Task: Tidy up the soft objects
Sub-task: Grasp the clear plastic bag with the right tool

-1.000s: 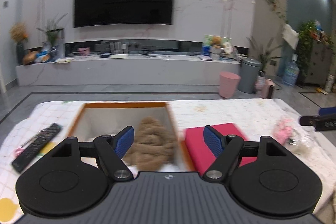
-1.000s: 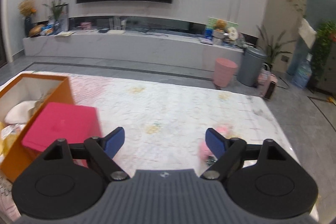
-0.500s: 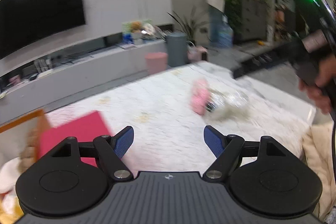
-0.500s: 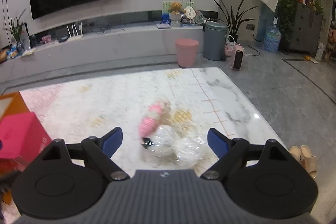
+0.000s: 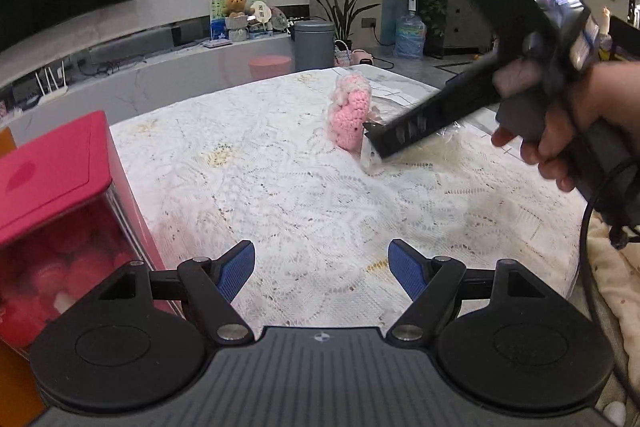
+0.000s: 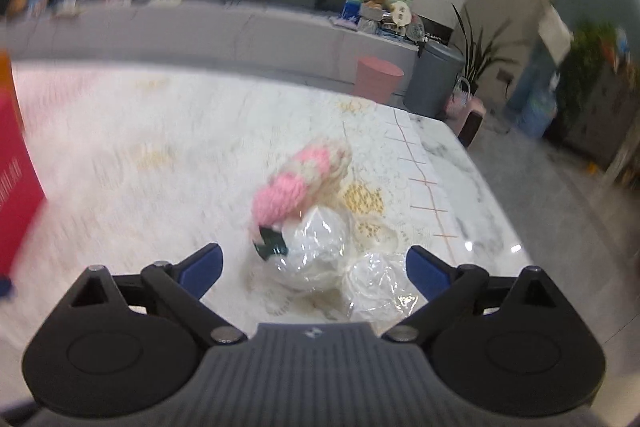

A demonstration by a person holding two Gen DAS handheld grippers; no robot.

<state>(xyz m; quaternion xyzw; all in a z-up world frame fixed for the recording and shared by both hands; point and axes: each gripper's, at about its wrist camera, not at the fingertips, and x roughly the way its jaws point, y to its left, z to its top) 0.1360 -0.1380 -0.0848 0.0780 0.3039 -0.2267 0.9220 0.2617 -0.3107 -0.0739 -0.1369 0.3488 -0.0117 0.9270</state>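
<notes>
Pink crocheted toy (image 6: 298,189), partly inside crinkled clear plastic wrap (image 6: 320,255), lies on the lace-covered table (image 5: 304,195), well apart from the pink-lidded storage box (image 5: 52,179) at the table's left edge. Sorting appears unfinished: this piece is not yet picked up. Right gripper (image 6: 314,267), jaws spread wide and empty, hovers just before the wrapped bundle, the toy slightly beyond its fingertips. Left gripper (image 5: 320,269), likewise open and empty, waits near the box, far from the toy.
</notes>
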